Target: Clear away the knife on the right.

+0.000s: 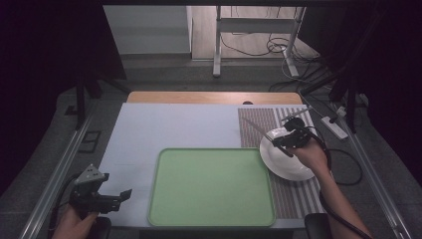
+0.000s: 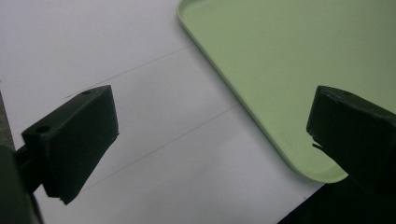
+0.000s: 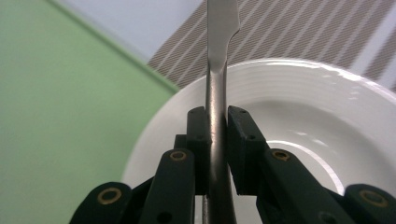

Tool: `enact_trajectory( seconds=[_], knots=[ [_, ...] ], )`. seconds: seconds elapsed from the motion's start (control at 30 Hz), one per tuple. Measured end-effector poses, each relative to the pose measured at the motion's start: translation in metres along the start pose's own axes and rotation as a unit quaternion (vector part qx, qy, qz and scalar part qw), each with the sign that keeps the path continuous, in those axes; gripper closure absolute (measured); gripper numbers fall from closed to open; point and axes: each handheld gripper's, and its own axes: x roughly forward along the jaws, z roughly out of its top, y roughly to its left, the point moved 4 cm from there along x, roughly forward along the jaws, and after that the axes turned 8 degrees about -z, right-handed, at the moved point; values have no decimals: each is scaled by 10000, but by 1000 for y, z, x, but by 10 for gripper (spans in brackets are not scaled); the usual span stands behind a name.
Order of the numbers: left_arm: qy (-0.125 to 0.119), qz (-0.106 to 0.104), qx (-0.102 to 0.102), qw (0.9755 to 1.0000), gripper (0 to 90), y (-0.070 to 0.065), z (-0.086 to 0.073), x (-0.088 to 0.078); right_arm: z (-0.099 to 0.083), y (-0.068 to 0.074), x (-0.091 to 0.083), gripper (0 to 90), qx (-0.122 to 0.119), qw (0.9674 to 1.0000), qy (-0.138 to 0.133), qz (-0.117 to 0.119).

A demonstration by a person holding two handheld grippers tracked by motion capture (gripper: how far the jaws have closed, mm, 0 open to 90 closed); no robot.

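Knife handle sits pinched between the right gripper's jaws (above the white plate). Left gripper hangs spread wide beside the green tray.

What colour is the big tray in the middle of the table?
Light green, plain with no pattern. The tray shows best in the high view.

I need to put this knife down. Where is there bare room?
The green tray is bare. So is the white tabletop behind it and left of the striped mat. The crowded spot is the mat's right side, where the plate sits under the right gripper holding the knife.
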Motion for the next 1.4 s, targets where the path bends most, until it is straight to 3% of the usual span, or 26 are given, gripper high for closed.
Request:
enact_trajectory(
  seconds=[0.37, 0.83, 1.07, 1.27, 1.4],
  knots=[
    [15, 8, 8, 10000, 23, 0, 0, 0, -17, 47, -5, 803, -306, 9992, 66, 250],
    [31, 18, 38, 10000, 24, -1, 0, 1, -39, 100, 2, 803, -673, 9958, 429, 456],
    [41, 23, 55, 10000, 23, -1, 0, 1, -50, 125, 11, 803, -956, 9909, 763, 569],
    [50, 29, 60, 10000, 24, -1, 0, 1, -59, 142, 21, 801, -1307, 9827, 1135, 657],
    [62, 32, 70, 10000, 24, -1, 1, 1, -61, 147, 22, 765, -1416, 9802, 1178, 721]
  ],
)
